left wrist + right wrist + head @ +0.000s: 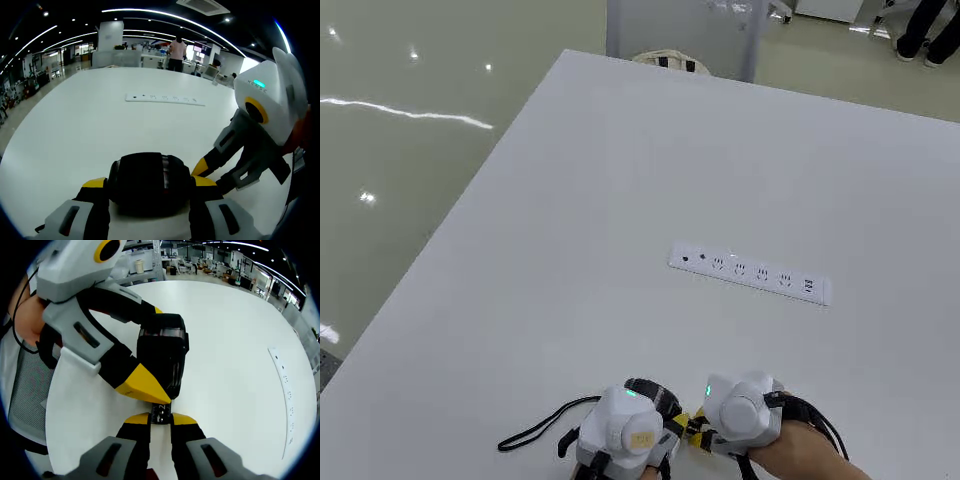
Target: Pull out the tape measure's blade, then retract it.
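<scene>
The black tape measure (150, 182) sits clamped between the yellow-tipped jaws of my left gripper (149, 184), low over the white table. In the right gripper view the tape measure (162, 355) is straight ahead, and my right gripper (161, 418) is shut on the small metal blade tip (160, 412) at the case's mouth. Hardly any blade shows outside the case. In the head view both grippers meet at the table's near edge, the left gripper (655, 415) and the right gripper (693, 427), with the tape measure (653, 393) between them. Its black wrist strap (535, 430) trails left.
A white power strip (750, 272) lies across the middle of the table (620, 200), also seen far ahead as the power strip (165, 98). The table's left edge drops to a glossy floor. A person stands far behind the table (176, 50).
</scene>
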`<act>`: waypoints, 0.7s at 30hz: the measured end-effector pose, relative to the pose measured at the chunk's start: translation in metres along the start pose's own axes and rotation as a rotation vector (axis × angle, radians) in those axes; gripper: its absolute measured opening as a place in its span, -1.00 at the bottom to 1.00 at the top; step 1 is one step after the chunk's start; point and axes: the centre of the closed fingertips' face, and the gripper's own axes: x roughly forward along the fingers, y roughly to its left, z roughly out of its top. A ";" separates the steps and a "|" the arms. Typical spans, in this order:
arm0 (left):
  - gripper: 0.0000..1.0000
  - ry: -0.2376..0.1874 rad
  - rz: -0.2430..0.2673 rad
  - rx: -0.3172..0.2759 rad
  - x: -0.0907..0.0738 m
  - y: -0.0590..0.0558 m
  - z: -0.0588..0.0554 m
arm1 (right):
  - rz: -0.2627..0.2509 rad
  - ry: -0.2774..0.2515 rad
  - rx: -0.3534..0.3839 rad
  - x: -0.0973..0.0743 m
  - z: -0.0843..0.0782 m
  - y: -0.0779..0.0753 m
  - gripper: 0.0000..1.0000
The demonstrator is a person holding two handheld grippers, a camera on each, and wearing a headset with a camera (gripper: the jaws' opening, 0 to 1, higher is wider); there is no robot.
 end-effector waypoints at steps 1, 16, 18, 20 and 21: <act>0.23 0.000 0.000 0.000 0.000 0.000 0.000 | 0.001 -0.001 0.001 0.001 0.000 0.000 -0.71; 0.23 0.000 -0.001 0.000 0.001 0.000 -0.001 | 0.000 -0.012 0.002 0.005 0.007 0.000 -0.72; 0.23 0.000 -0.001 0.000 0.001 0.000 -0.001 | 0.000 -0.012 0.002 0.005 0.007 0.000 -0.72; 0.23 0.000 -0.001 0.000 0.001 0.000 -0.001 | 0.000 -0.012 0.002 0.005 0.007 0.000 -0.72; 0.23 0.000 -0.001 0.000 0.001 0.000 -0.001 | 0.001 -0.012 0.000 0.005 0.007 0.000 -0.72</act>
